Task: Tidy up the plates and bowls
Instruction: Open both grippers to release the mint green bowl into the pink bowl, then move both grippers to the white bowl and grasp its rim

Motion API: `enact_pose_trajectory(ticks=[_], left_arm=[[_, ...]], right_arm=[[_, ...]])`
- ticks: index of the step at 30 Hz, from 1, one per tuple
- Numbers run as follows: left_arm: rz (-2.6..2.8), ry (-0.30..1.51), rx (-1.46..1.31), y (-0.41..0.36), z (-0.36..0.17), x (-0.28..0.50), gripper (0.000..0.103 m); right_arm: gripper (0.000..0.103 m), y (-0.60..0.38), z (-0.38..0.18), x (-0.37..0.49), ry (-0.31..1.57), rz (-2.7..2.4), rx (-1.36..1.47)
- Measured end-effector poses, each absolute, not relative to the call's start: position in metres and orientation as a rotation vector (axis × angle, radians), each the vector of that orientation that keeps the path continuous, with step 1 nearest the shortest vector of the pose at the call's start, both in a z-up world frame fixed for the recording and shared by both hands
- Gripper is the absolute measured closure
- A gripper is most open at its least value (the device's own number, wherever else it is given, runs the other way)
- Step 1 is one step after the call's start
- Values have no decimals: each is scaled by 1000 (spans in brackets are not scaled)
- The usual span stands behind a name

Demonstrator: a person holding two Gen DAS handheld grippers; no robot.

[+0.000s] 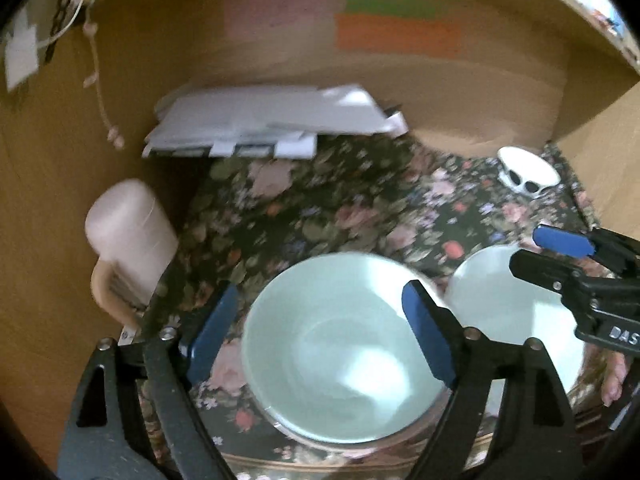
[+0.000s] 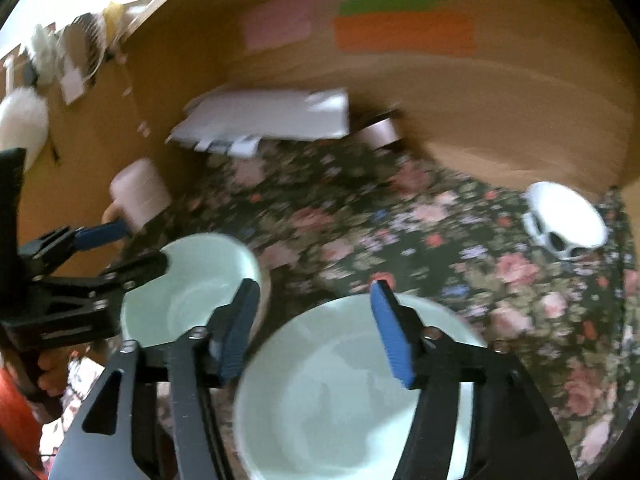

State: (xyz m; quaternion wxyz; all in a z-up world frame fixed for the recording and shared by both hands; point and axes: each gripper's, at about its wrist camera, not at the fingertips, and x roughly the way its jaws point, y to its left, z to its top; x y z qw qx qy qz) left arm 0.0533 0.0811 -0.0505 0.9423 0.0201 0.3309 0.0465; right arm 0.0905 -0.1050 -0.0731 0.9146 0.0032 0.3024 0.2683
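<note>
Pale-green bowl (image 1: pixel 344 348) below open left claw (image 1: pixel 320 332) | second bowl (image 2: pixel 356 392) below open right claw (image 2: pixel 316 328)

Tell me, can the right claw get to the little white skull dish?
Probably yes. The right claw is open over a pale green bowl, and only bare flowery cloth lies between it and the skull dish ahead on its right.

Left gripper (image 1: pixel 320 320): black plastic frame, triangular cut-outs in the arms, silver screws at the joints, blue ribbed pads (image 1: pixel 428 336) on both fingers. Right gripper (image 2: pixel 316 328): same build; white lettering "DAS" visible on its body in the left view. Skin of hand (image 2: pixel 50 376) and red-orange sleeve (image 2: pixel 16 412) visible.
</note>
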Motion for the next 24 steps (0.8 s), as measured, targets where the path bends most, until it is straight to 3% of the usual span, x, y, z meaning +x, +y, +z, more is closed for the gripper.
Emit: enact_pose_trajectory(ticks=[10, 24], left_arm=[[2, 628, -33, 38, -21, 93, 13], [-25, 716, -36, -9, -27, 193, 13]], right_arm=[[43, -186, -69, 125, 618, 350, 57], [42, -283, -99, 204, 692, 107, 182]])
